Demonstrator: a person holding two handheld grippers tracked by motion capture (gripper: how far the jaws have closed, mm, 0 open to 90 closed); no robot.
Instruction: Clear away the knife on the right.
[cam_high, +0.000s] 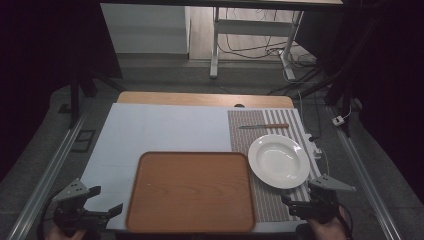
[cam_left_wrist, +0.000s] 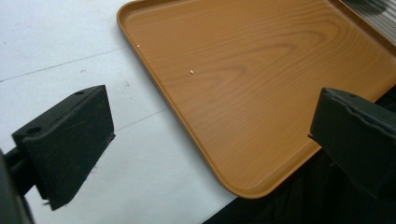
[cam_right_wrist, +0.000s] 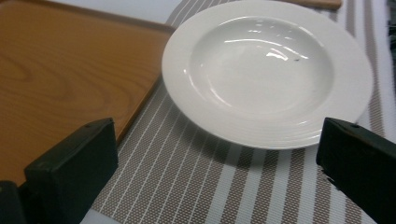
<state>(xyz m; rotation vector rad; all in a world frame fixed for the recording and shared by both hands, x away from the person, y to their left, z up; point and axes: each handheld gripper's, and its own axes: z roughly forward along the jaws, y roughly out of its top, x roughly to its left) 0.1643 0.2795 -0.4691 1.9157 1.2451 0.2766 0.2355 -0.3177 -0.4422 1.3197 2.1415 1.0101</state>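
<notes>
A wood-grain tray (cam_high: 190, 190) lies empty at the table's front middle. To its right a white deep plate (cam_high: 278, 160) rests on a striped placemat (cam_high: 260, 200), with a wooden-handled knife (cam_high: 264, 126) lying behind it. My left gripper (cam_high: 107, 200) hovers open at the front left corner, just left of the tray (cam_left_wrist: 243, 84). My right gripper (cam_high: 295, 206) is open at the front right, over the placemat (cam_right_wrist: 196, 182) and short of the plate (cam_right_wrist: 266, 70). Neither holds anything.
A white sheet (cam_high: 160, 130) covers most of the wooden table. Metal rails run along both sides of the table. Beyond the far edge stand desk legs (cam_high: 215, 45) and loose cables on the floor.
</notes>
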